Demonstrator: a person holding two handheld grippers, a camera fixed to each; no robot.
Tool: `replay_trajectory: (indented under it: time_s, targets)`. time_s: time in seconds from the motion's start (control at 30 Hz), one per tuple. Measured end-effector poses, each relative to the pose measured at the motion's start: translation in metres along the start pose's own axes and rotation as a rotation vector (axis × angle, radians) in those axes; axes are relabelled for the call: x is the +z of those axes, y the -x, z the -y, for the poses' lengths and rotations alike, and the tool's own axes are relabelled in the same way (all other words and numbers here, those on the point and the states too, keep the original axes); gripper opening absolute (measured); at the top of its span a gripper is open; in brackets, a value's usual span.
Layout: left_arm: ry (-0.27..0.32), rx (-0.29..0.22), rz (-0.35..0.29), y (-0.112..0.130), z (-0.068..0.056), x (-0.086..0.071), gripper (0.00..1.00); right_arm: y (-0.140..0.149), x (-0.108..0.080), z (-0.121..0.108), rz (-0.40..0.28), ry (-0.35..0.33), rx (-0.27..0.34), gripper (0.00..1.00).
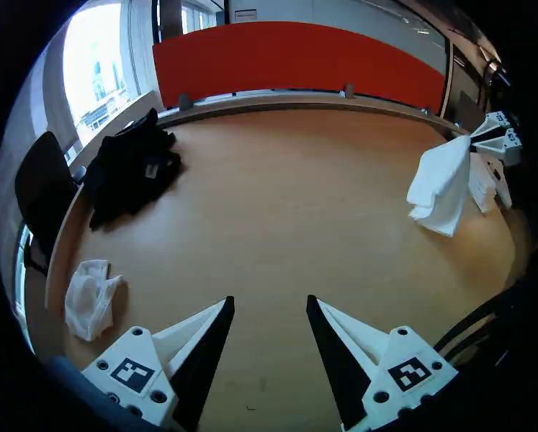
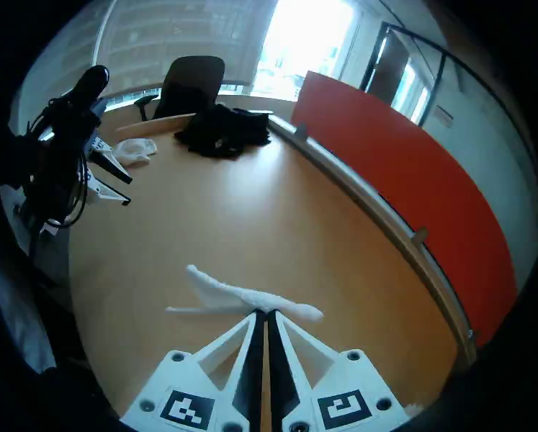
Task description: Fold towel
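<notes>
The right tongs [image 2: 263, 315] are clenched on a white cloth towel [image 2: 248, 295] — both fingers pinch its edge. In the left gripper view it hangs from them in loose folds over the right side of the light wooden table [image 1: 290, 209]. The left tongs [image 1: 269, 301] are spread apart with nothing between them, above the table. A heap of black clothing [image 1: 132, 169] and a crumpled white cloth [image 1: 88, 295] lie at the table's left — well apart from the towel.
</notes>
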State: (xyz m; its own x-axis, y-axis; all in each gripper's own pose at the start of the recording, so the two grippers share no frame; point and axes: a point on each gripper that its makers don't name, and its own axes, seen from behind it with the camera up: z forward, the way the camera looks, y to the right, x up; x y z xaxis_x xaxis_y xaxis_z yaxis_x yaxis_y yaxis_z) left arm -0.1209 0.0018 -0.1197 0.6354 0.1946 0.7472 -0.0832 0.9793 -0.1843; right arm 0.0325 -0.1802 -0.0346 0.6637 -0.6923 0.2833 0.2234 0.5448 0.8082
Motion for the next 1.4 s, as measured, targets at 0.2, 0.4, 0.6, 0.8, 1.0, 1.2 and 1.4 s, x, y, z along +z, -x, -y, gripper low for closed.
replay_trajectory:
  time_s: [0.2,0.4,0.6,0.8,1.0,1.2,1.4]
  targets:
    - [0.005,0.002,-0.013,-0.008,-0.003,0.0,0.73,-0.012,-0.017,-0.019,-0.018,0.029,-0.008,0.04]
    - [0.013,0.006,-0.016,-0.011,-0.008,0.002,0.73,-0.004,-0.031,-0.04,-0.007,0.056,-0.003,0.04]
    - [0.011,0.012,-0.011,-0.011,-0.01,0.003,0.73,0.009,-0.043,-0.067,0.002,0.088,0.018,0.04]
    - [0.007,0.015,-0.009,-0.013,-0.011,0.003,0.73,0.028,-0.057,-0.1,0.021,0.12,0.039,0.04]
    - [-0.004,0.02,-0.005,-0.014,-0.012,0.002,0.73,0.048,-0.073,-0.135,0.051,0.155,0.05,0.04]
    - [-0.015,0.022,0.003,-0.013,-0.012,0.002,0.74,0.065,-0.088,-0.167,0.076,0.185,0.064,0.04]
    - [-0.024,0.023,0.013,-0.01,-0.013,0.001,0.73,0.08,-0.1,-0.195,0.102,0.208,0.062,0.04]
